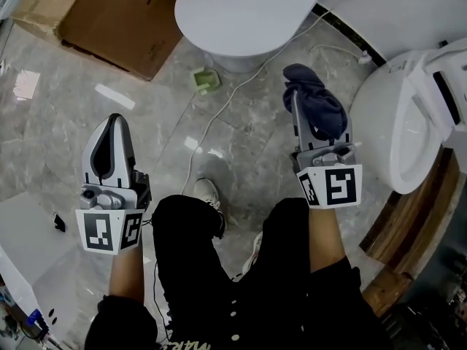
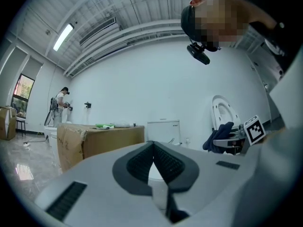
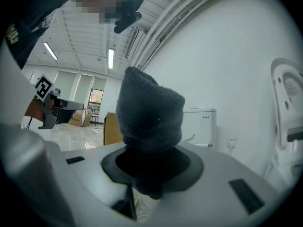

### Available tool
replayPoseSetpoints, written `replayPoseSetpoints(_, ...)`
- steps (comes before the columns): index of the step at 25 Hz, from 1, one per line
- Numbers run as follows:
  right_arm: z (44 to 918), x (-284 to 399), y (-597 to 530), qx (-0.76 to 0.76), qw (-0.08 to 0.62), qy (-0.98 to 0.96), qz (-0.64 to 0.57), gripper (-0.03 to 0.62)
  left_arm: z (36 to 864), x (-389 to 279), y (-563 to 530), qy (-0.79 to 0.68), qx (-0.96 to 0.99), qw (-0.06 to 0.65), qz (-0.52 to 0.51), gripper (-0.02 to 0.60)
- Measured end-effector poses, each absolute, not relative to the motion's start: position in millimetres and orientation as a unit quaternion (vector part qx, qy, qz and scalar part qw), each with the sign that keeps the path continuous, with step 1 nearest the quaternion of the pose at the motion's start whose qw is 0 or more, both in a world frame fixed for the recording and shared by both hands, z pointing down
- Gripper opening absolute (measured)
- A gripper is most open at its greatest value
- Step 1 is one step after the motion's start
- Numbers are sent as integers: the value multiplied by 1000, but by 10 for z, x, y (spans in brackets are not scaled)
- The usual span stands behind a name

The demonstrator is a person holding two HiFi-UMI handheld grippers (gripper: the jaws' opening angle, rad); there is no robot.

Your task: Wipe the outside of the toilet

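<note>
Between the two grippers, in the head view, the person's black-clad legs stand on a grey marble floor [image 1: 66,122]. Ahead of them sits the toilet [image 1: 233,13], white with its lid down, well apart from both tools. The right gripper [image 1: 299,115] is clamped on a dark blue cloth [image 1: 319,108], which bunches out past the jaw tips. The left gripper [image 1: 115,122] is empty.

The left gripper view confirms it: the left gripper [image 2: 154,148] has its jaws together at the tips, with nothing between the pads. Beyond them this view shows the toilet's tank [image 2: 163,129] against the wall and a cardboard box [image 2: 94,138] beside it. It also shows a distant person [image 2: 60,105] at the far left – nobody the head view catches.

From the right gripper view, the cloth [image 3: 149,112] fills the middle, pinched in the right gripper [image 3: 151,160]. It hides most of the room behind.

Only the head view gives the floor layout – the cardboard box [image 1: 109,20] left of the toilet, a small green object [image 1: 206,79] at its base, and a white cable [image 1: 219,115] trailing across the tiles. A second toilet [image 1: 408,122] with its seat raised stands at the right.
</note>
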State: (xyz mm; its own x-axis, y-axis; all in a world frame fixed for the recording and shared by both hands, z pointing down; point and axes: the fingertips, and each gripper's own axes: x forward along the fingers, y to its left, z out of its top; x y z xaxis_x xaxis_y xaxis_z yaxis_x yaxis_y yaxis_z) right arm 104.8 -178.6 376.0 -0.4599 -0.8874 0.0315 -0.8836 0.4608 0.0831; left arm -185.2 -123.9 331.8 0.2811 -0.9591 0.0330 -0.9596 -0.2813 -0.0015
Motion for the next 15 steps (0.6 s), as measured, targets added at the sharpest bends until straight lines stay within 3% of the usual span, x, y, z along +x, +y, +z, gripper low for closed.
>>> replayPoseSetpoints(15, 4988, 736, -2159, 516, 44, -855, -11, 117, 4306, -1840, -1539, -564, 825, -17, -17, 9)
